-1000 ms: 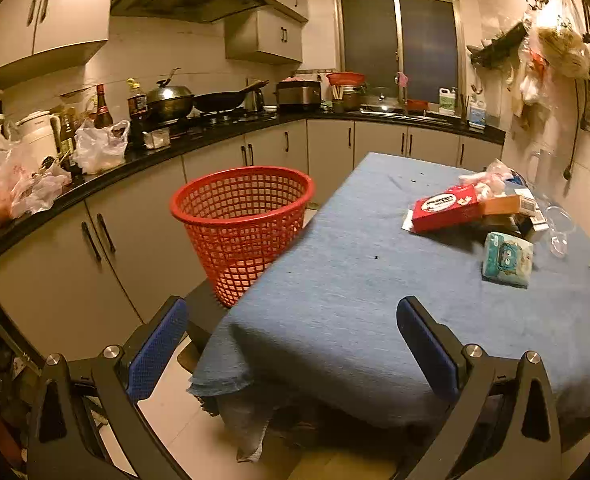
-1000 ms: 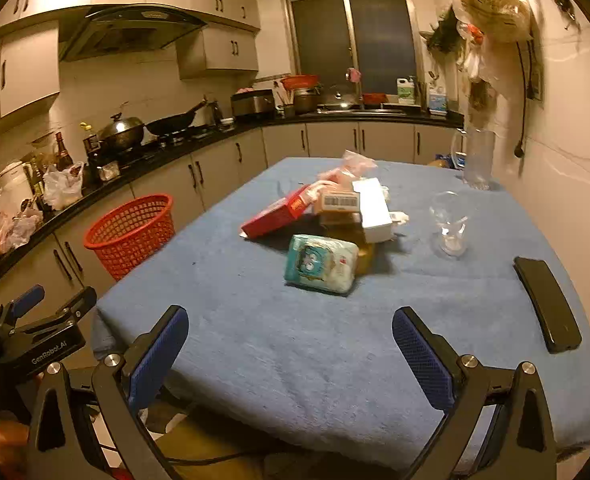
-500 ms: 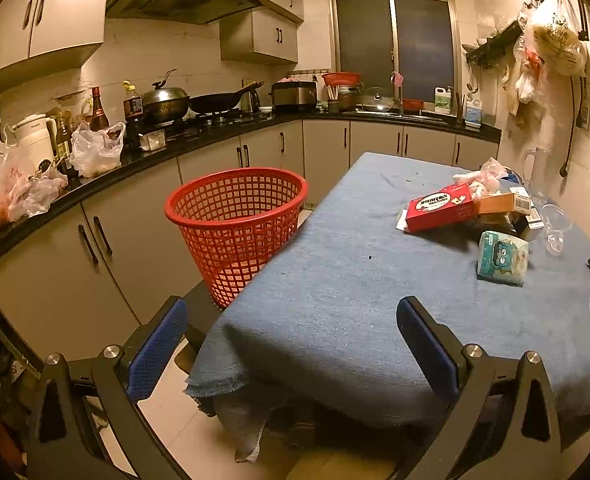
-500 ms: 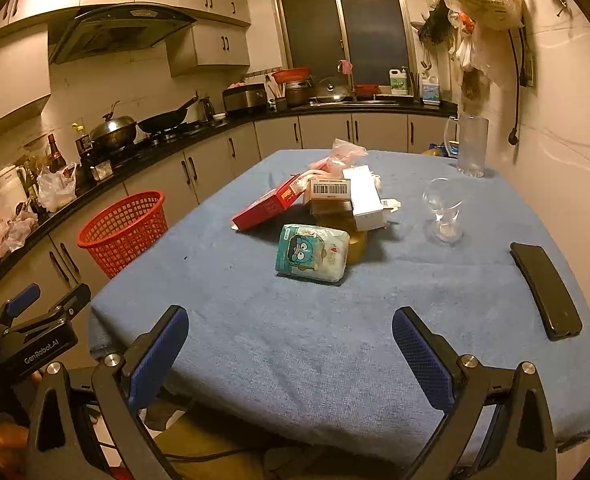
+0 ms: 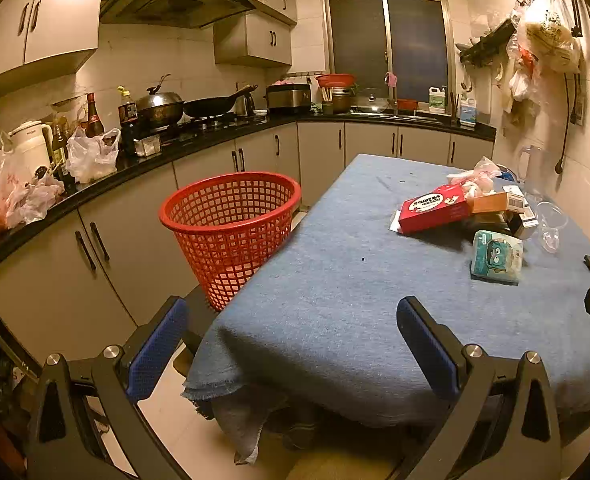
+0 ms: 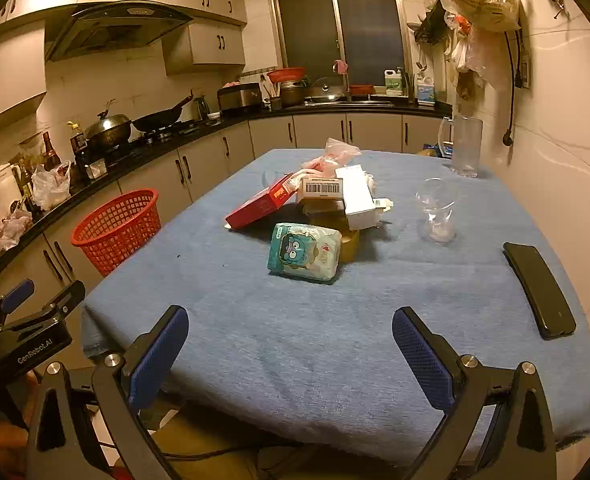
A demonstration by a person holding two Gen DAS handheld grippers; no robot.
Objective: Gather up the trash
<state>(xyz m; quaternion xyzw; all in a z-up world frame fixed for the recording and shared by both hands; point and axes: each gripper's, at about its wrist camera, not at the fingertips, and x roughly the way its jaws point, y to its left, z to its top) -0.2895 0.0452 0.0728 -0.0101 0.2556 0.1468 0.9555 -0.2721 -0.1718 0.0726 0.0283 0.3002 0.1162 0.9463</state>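
Left view: left tool spread wide, holding nothing; the red mesh plastic basket sits ahead-left, looks empty. Right view: right tool also spread, with the teal cartoon tissue pack and the pile of red and white cardboard boxes straight ahead on the blue-cloth counter. Nothing collected yet, I'd say.

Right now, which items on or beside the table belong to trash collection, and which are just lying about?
Job: red basket; red box; tissue pack; white boxes; pink bag.

Lying about: black phone; glass cup; clear jug.
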